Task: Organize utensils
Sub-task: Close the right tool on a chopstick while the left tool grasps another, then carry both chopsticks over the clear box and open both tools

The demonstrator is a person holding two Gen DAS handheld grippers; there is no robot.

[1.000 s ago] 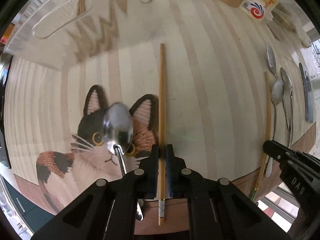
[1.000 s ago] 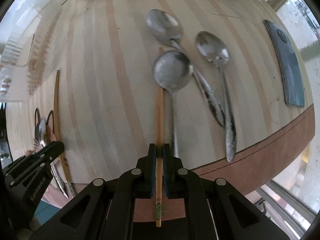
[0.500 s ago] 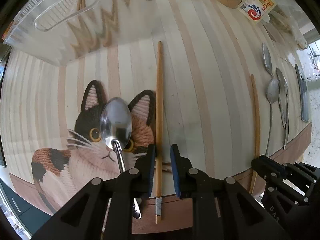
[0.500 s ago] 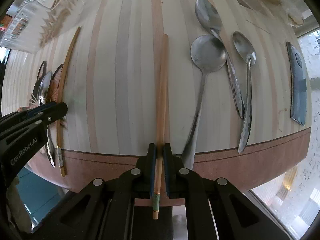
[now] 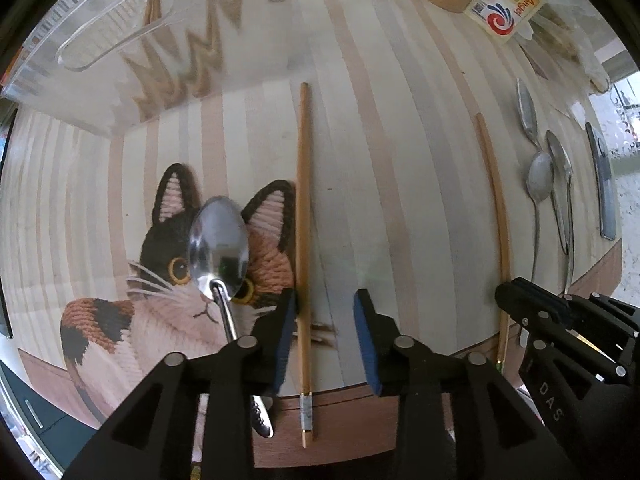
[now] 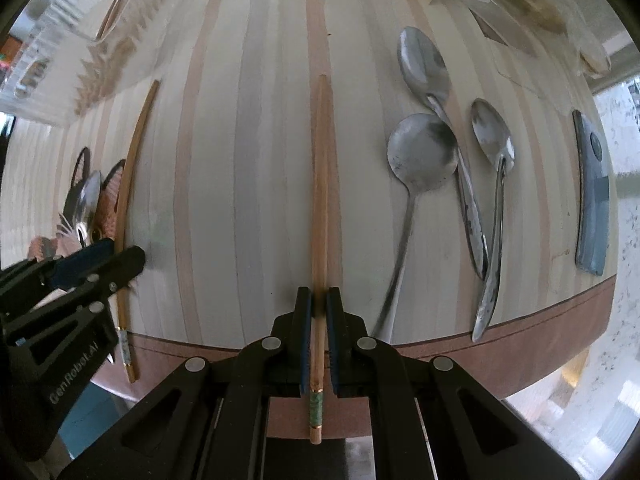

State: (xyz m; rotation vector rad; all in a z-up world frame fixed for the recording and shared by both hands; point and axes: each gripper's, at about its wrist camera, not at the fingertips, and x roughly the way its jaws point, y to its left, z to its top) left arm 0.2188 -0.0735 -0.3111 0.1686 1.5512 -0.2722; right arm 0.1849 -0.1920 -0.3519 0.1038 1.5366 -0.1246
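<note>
My left gripper (image 5: 325, 334) is open, its jaws standing either side of a wooden chopstick (image 5: 303, 240) that lies on the striped table beside the cat mat (image 5: 160, 312). A steel spoon (image 5: 219, 248) lies on the mat. My right gripper (image 6: 319, 336) is shut on a second chopstick (image 6: 320, 200) and holds it just above the table. The left gripper (image 6: 92, 268) and its chopstick (image 6: 130, 184) also show in the right wrist view. Three spoons (image 6: 424, 152) lie to the right.
A clear plastic organizer tray (image 5: 120, 40) stands at the back left. A dark flat object (image 6: 592, 192) lies far right. A labelled packet (image 5: 504, 4) and clutter sit at the back. The table's front edge (image 6: 520, 336) is close.
My left gripper has opened and let go of its chopstick, which now lies on the table. My right gripper has carried its chopstick leftward, away from the spoons.
</note>
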